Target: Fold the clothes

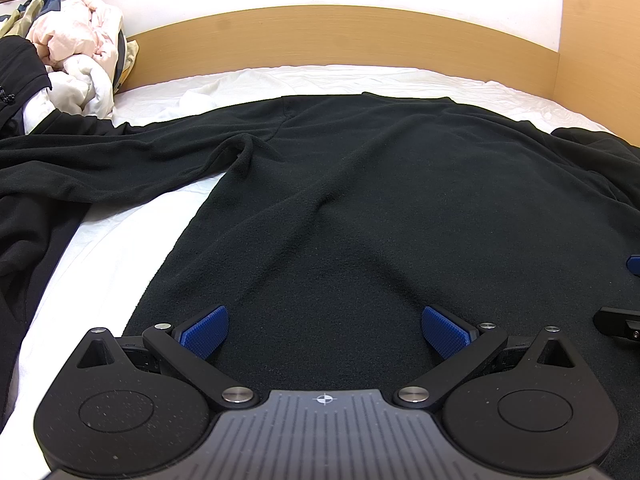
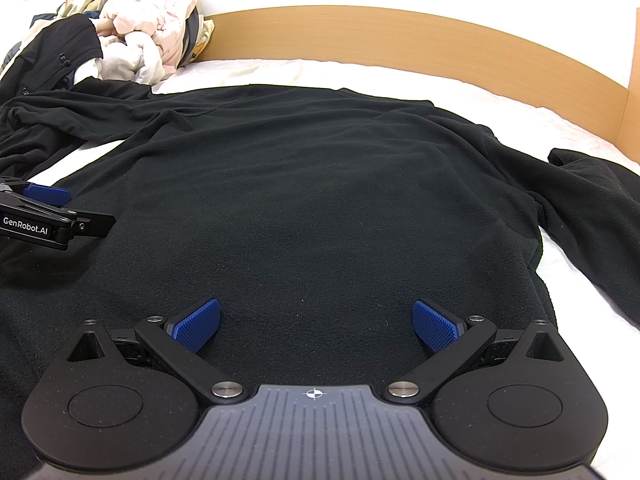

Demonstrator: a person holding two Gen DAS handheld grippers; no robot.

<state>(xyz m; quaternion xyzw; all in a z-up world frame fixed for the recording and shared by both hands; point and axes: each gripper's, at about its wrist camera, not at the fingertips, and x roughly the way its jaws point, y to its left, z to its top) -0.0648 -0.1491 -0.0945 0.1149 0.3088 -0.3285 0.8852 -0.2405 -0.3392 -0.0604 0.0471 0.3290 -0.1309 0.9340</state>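
Black and fuzzy, the long-sleeved fleece top [image 1: 380, 184] lies spread flat on the white bed sheet [image 1: 104, 256], sleeves out to both sides. The left gripper [image 1: 325, 330] and right gripper [image 2: 316, 326] sit low over its near end, blue pads wide apart, holding nothing. A heap of pale clothes [image 2: 152, 36] sits by the wooden headboard [image 2: 400, 44].

Our black sweater's [image 1: 360, 200] left sleeve [image 1: 60, 168] beyond the frame edge; our view of its hem behind the fingers [image 1: 206, 332].
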